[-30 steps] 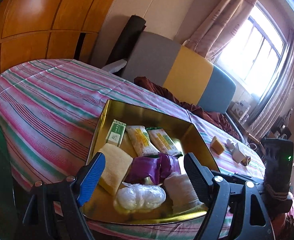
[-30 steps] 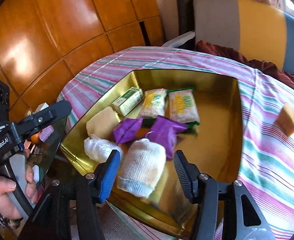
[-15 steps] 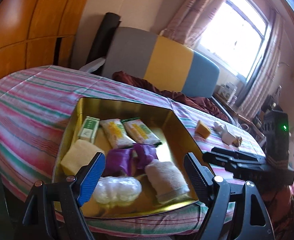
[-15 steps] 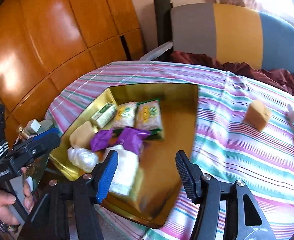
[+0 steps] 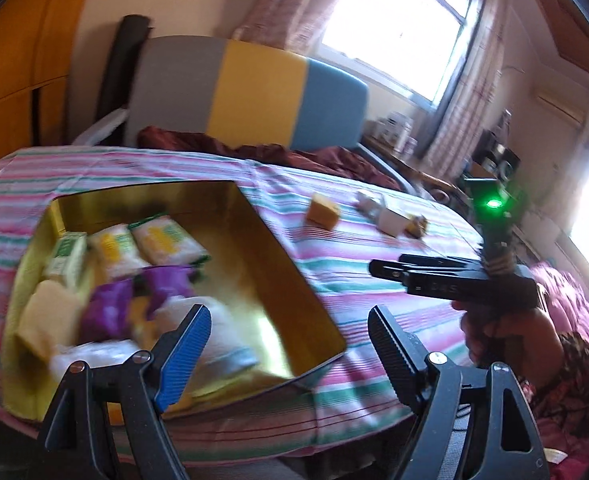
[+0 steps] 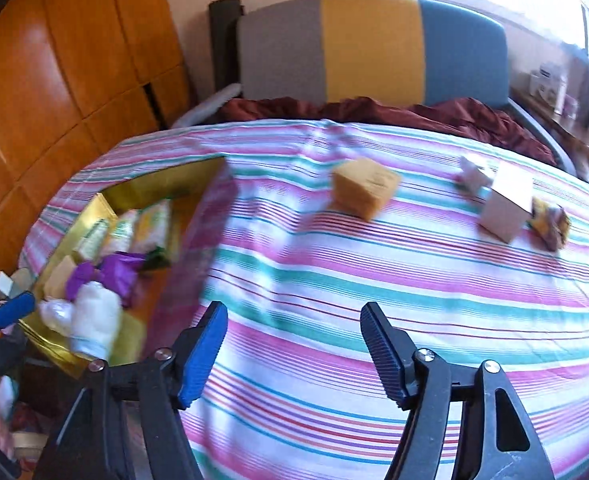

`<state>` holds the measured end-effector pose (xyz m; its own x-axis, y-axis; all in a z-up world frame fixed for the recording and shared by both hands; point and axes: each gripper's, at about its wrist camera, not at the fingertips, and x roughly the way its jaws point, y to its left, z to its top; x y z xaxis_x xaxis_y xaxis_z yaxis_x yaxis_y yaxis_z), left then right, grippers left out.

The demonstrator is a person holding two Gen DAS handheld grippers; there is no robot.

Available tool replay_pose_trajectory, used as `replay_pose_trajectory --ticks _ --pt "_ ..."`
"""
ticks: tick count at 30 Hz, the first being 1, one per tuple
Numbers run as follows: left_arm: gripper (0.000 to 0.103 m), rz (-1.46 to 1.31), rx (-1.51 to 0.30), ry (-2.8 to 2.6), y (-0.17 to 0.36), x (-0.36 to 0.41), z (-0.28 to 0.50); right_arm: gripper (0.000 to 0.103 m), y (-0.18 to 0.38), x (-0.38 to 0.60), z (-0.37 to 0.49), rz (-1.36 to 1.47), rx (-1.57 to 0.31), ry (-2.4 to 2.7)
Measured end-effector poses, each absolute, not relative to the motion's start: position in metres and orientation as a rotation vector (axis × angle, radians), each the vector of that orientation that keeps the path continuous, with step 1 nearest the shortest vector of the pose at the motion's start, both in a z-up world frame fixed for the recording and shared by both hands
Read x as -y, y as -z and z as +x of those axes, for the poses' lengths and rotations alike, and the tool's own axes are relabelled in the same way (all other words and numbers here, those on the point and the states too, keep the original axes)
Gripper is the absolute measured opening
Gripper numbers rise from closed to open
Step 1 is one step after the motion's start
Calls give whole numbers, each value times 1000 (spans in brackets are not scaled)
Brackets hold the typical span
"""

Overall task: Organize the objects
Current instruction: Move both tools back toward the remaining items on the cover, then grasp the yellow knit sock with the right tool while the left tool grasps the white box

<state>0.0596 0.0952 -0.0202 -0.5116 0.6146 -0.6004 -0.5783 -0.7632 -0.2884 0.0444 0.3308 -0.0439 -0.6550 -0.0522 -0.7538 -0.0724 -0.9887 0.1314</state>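
Three loose items remain on the striped bed sheet (image 6: pixel 374 280) beyond the gold tin box (image 5: pixel 278 280); nearest, tan sponge-like block (image 6: pixel 364 192), likely light, squashy: grip flat sides; right tool (image 6: pixel 294 344) and left tool (image 5: pixel 290 340) wide open, empty.

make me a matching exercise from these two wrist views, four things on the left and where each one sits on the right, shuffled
Things:
1. purple packets
2. yellow sponge block
3. white box
4. gold tray

Places:
A. alone on the striped cloth, between the tray and the white box
B. on the striped cloth, holding the sorted items
C. inside the tray, among the other packets
D. on the striped cloth, beside a crumpled wrapper

Pairs: 1-C, 2-A, 3-D, 4-B
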Motion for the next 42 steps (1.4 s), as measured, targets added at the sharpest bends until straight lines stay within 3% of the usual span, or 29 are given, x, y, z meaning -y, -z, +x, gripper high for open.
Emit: replay_pose_trajectory --ticks 5,10,21,30,33,35,42 --pt "82 -950 30 -2172 19 -135 58 75 61 -376 53 -1350 -259 -2738" --pt "82 -968 114 -2103 21 -168 59 75 72 -435 58 -1341 -261 -2608" --pt "82 -998 25 -2024 31 -221 66 84 55 -573 38 -1153 -300 -2456" --pt "82 -1060 -41 -2020 47 -232 66 84 68 -634 -16 -1074 -465 -2399" --pt "82 -1083 -43 -2016 52 -236 64 79 79 -642 -29 -1102 -496 -2395" --pt "82 -1094 -41 -2007 55 -238 63 69 83 -643 -33 -1127 -518 -2421" --pt "82 -1095 -59 -1974 55 -254 59 48 88 -632 -34 -1229 -373 -2449"
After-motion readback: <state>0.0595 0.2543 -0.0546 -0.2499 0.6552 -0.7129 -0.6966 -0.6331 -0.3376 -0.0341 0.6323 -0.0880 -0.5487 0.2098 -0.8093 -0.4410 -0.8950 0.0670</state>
